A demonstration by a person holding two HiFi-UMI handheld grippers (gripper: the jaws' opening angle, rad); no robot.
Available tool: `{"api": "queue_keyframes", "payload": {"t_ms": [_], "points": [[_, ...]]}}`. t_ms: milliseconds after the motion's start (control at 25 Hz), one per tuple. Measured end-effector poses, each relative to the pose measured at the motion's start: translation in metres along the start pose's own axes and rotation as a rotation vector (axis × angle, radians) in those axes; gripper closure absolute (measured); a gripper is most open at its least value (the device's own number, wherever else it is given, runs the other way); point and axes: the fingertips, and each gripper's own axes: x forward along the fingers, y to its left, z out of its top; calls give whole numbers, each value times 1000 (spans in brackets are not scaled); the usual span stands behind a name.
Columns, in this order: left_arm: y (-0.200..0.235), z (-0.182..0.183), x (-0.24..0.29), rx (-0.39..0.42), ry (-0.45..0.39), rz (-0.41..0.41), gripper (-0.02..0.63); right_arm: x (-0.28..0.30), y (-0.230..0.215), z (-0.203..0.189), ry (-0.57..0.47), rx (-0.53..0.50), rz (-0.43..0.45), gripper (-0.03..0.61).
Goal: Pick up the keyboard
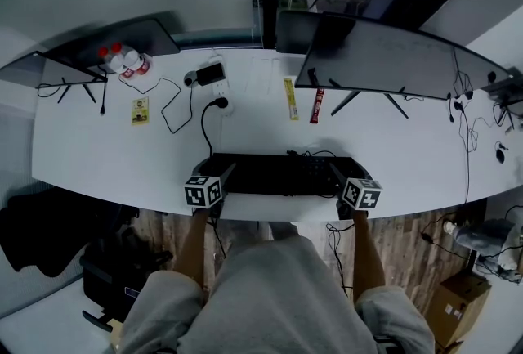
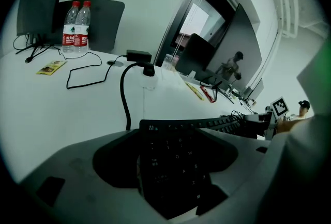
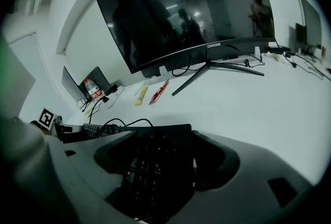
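A black keyboard (image 1: 278, 174) lies flat near the front edge of the white desk (image 1: 98, 156), its cable coiled behind its right half. My left gripper (image 1: 224, 177) holds the keyboard's left end, jaws closed against the end with the Esc key (image 2: 142, 127) just ahead. My right gripper (image 1: 337, 177) holds the right end the same way. In the left gripper view the keyboard (image 2: 178, 148) fills the gap in my left gripper (image 2: 173, 166). In the right gripper view the keyboard (image 3: 155, 155) fills my right gripper (image 3: 155, 166).
A wide curved monitor (image 1: 384, 58) stands behind the keyboard on the right. Two water bottles (image 1: 127, 60) and a second screen (image 1: 73, 58) stand back left. A plugged power strip (image 1: 219, 99), a black cable (image 1: 176, 111) and flat packets (image 1: 290, 99) lie mid-desk.
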Motion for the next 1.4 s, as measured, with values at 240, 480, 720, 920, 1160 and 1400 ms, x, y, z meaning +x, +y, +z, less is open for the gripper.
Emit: {"api": "queue_keyframes", "payload": {"t_ms": [240,480,720,920,1160,1400], "points": [[-4,1,-3,4,-1,-9,307,-4,0,5,-16,1,-1,247],[-5,7,-10,-15,-39,-4,308,-9,5,15,-42,-24,6,247],[-8,26,-20,-11,-97,-4,308,-18,14,35,-92,-48,7,247],[-13,50,-33,8,-156,-3,308,-29,23,57,-155,-72,16,246],[-18,88,-51,52,-231,-4,308,-42,36,85,-231,-82,29,245],[-25,119,-65,85,-295,-14,308,-54,48,117,-307,-116,33,245]]}}
